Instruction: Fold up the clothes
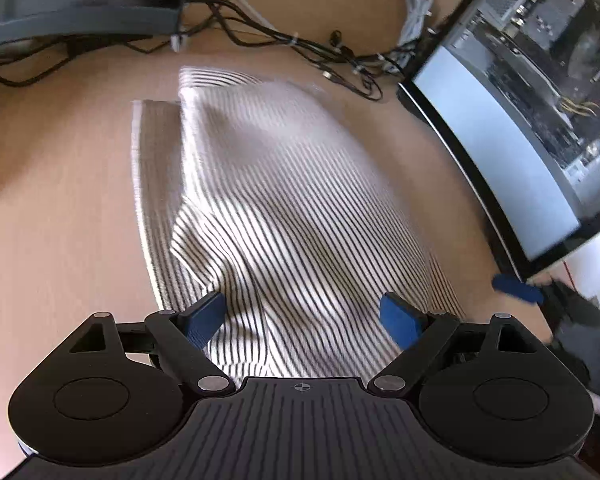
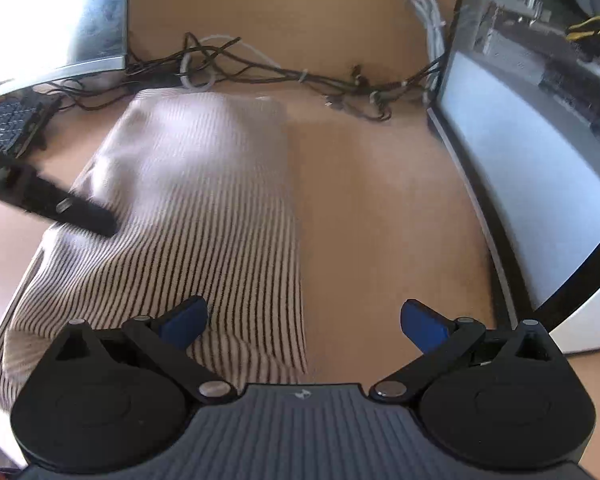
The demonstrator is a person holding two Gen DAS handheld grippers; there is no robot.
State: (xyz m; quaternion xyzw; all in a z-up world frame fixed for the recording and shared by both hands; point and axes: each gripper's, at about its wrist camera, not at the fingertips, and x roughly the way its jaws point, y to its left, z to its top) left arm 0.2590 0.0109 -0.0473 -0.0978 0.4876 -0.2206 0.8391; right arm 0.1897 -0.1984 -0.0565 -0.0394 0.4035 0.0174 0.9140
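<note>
Striped garment [image 1: 284,200], frame centre: partly folded, one layer laid over; creases left to be flattened. Left gripper [image 1: 302,316] and right gripper [image 2: 304,322] are held spread, nothing gripped.

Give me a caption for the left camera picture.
Open left gripper poised over a striped top on a desk.

Left wrist view: looks steeply down, close over striped garment [image 1: 284,208] on wooden desk [image 1: 60,200]. Right wrist view: same tilt, close over garment's right edge. Both share garment, cable tangle [image 2: 260,68], computer case [image 2: 540,120].
</note>
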